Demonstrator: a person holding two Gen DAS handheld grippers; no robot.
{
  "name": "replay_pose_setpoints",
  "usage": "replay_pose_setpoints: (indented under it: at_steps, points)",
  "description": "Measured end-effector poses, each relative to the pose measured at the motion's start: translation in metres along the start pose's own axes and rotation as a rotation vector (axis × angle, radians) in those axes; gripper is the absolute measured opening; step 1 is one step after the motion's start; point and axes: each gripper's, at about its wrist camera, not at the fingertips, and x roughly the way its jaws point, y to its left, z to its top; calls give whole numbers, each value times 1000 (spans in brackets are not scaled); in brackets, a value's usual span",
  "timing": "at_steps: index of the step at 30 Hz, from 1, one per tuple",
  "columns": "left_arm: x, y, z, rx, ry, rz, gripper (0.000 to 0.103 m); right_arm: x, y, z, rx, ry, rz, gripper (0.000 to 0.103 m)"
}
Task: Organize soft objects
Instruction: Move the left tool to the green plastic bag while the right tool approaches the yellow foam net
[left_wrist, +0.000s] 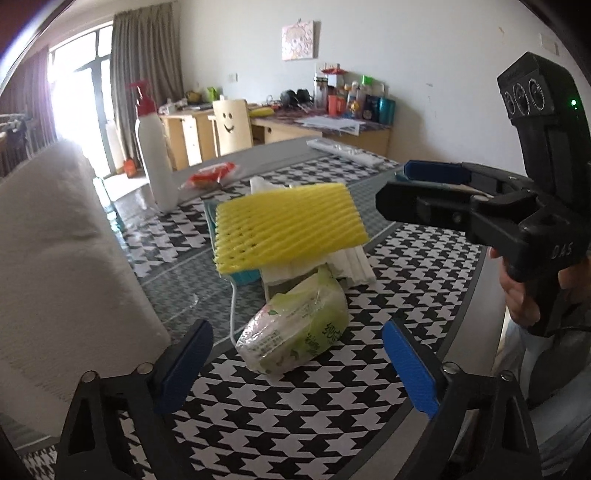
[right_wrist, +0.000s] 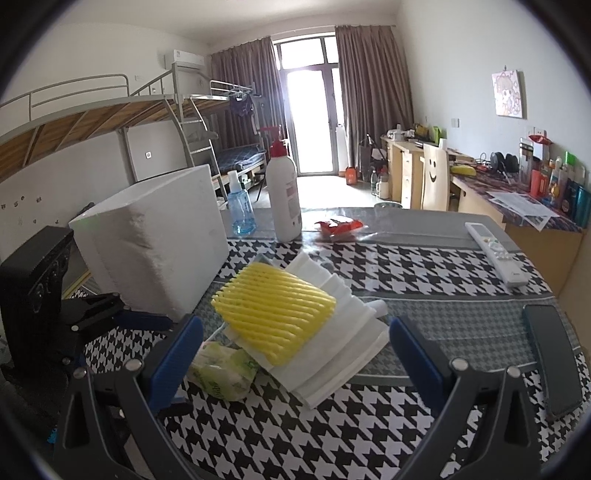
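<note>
A yellow foam net sleeve (left_wrist: 288, 225) (right_wrist: 275, 312) lies on top of a stack of white foam sheets (right_wrist: 332, 343) (left_wrist: 354, 264) on the houndstooth tablecloth. A green tissue pack (left_wrist: 295, 334) (right_wrist: 223, 371) leans against the stack's near side. My left gripper (left_wrist: 295, 365) is open and empty, just short of the tissue pack. My right gripper (right_wrist: 291, 354) is open and empty, facing the stack; it also shows in the left wrist view (left_wrist: 410, 188), beside the yellow sleeve. A big white foam block (right_wrist: 155, 247) (left_wrist: 62, 266) stands at the left.
A white pump bottle (right_wrist: 282, 192) (left_wrist: 155, 151), a blue spray bottle (right_wrist: 240, 210) and a red snack packet (right_wrist: 340, 226) (left_wrist: 212, 173) stand at the table's far side. A white remote (right_wrist: 495, 253) and a black phone (right_wrist: 554, 354) lie on the right. The table (right_wrist: 406, 266) edge curves off beyond them.
</note>
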Motion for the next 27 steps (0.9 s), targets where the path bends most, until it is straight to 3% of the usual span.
replay_pose_setpoints:
  at_steps: [14, 19, 24, 27]
  points:
    - [25, 7, 0, 36, 78, -50, 81, 16, 2, 1, -25, 40, 38, 102]
    - [35, 15, 2, 19, 105, -59, 68, 22, 7, 3, -51, 55, 58, 102]
    - [40, 15, 1, 16, 119, -83, 63, 29, 9, 6, -68, 66, 70, 102]
    - [39, 14, 2, 26, 110, -84, 59, 37, 8, 8, -71, 87, 72, 95]
